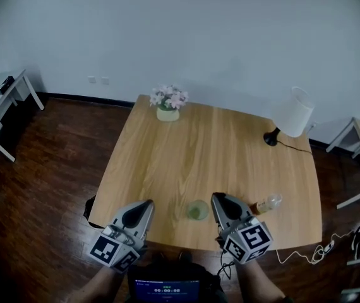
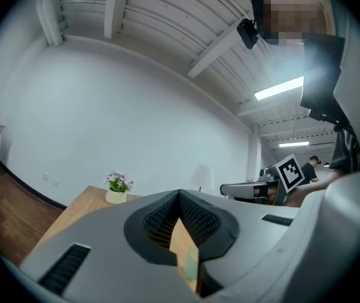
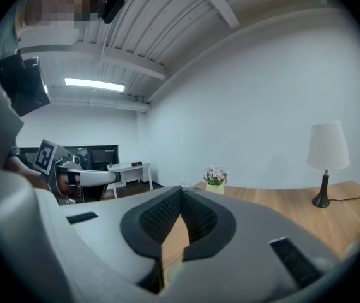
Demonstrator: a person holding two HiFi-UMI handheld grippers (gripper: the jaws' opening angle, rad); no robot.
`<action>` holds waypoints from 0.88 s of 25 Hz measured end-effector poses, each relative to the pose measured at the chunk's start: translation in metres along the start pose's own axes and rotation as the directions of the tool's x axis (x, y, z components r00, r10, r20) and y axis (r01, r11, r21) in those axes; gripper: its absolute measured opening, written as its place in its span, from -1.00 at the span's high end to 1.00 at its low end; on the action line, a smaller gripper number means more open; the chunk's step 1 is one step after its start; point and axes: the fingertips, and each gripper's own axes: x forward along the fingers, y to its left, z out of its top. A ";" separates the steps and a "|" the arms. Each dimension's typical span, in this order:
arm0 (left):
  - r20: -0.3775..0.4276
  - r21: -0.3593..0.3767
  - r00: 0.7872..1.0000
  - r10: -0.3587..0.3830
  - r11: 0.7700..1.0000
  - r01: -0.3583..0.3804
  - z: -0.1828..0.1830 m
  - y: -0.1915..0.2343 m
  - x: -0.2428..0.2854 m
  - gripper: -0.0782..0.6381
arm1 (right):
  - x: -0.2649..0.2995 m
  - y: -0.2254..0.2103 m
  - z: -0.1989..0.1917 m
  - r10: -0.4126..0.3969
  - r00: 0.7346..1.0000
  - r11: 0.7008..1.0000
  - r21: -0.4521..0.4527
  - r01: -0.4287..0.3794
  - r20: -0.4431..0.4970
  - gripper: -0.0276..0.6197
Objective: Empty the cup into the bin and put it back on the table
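1. The table is pale wood and fills the middle of the head view, on a dark wood floor.
2. The left gripper hangs over the near edge of the table, left of the cup. Its jaws are clenched tip to tip with nothing gripped.
3. The right gripper is over the same edge, just right of the cup. Its jaws are also pressed together and empty.
4. A lamp with a white shade stands near the far right corner, its cord trailing off the right side.
5. A pot of flowers stands at the far edge.
6. A bottle lies on its side, just right of the right gripper.
7. The cup, greenish, stands upright on the table near the front edge, between the two grippers and touched by neither.
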 end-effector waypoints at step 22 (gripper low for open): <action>-0.133 -0.032 0.989 0.058 0.997 -0.063 -0.073 0.013 0.057 0.78 | 0.073 -0.034 -0.048 0.057 0.996 0.998 0.017 -0.056 -0.076 0.91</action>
